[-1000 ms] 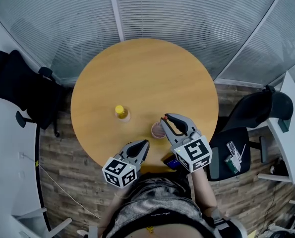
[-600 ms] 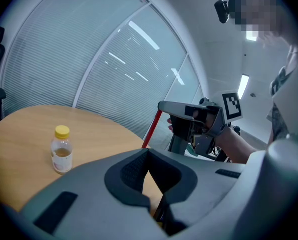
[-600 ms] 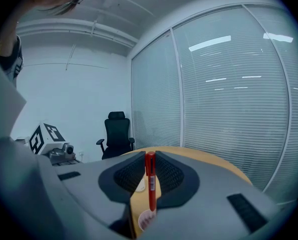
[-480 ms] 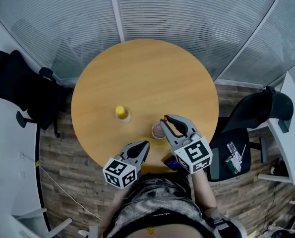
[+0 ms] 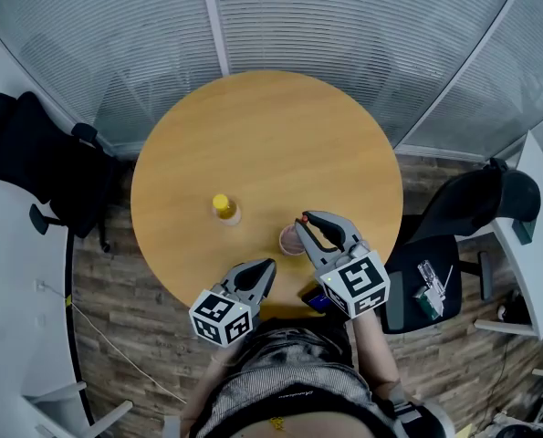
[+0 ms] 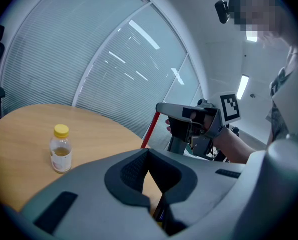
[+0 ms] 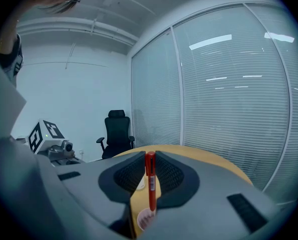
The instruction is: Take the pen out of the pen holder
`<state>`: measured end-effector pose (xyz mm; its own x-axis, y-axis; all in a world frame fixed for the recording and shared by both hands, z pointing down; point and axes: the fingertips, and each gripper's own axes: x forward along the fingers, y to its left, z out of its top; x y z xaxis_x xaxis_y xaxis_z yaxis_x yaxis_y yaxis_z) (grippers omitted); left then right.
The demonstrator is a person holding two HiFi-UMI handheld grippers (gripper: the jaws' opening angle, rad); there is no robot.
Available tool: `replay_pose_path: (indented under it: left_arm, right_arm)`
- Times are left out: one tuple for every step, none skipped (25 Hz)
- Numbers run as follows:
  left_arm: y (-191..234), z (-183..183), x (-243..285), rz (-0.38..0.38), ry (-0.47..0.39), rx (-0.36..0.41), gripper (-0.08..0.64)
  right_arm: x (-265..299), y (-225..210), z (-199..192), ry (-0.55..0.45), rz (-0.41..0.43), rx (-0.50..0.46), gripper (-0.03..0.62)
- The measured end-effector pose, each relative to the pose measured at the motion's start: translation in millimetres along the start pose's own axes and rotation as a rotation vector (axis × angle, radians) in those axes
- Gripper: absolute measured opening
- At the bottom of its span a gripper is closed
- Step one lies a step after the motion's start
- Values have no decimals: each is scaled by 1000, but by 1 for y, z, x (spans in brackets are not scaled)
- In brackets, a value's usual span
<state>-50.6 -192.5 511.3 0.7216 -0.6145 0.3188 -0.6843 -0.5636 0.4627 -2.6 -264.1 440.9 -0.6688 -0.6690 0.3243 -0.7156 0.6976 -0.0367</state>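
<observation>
A red pen (image 7: 150, 181) stands upright between the pads of my right gripper (image 7: 150, 159), which is shut on it. Its lower end reaches the pink pen holder (image 7: 143, 220). In the head view the pen holder (image 5: 288, 241) stands on the round wooden table (image 5: 271, 135) near its front edge, with the right gripper (image 5: 305, 223) right beside and above it. My left gripper (image 5: 266, 268) hovers at the table's front edge, to the holder's left, shut with nothing in it. The left gripper view shows the pen (image 6: 150, 130) hanging slanted below the right gripper (image 6: 165, 110).
A small clear bottle with a yellow cap (image 5: 223, 208) stands on the table left of the holder. Black office chairs stand at the left (image 5: 34, 162) and right (image 5: 467, 213). Glass walls with blinds curve behind the table.
</observation>
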Motion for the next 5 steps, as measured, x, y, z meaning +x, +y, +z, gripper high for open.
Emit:
replay_pose_path:
  left_arm:
    - [0,0,0,0,0,-1,3]
    - [0,0,0,0,1,-1,3]
    - [0,0,0,0,2,-2,3]
    - [0,0,0,0,2,-2,3]
    - [0,0,0,1,2,-2,3]
  right_arm:
    - [0,0,0,2,0,0,72]
    - [0,0,-1,4,0,1,72]
    - [1,-1,-1,5,0,1,72]
    - [1,-1,-2,7,0,2,72]
    - [1,-1,-3,8,1,2,72]
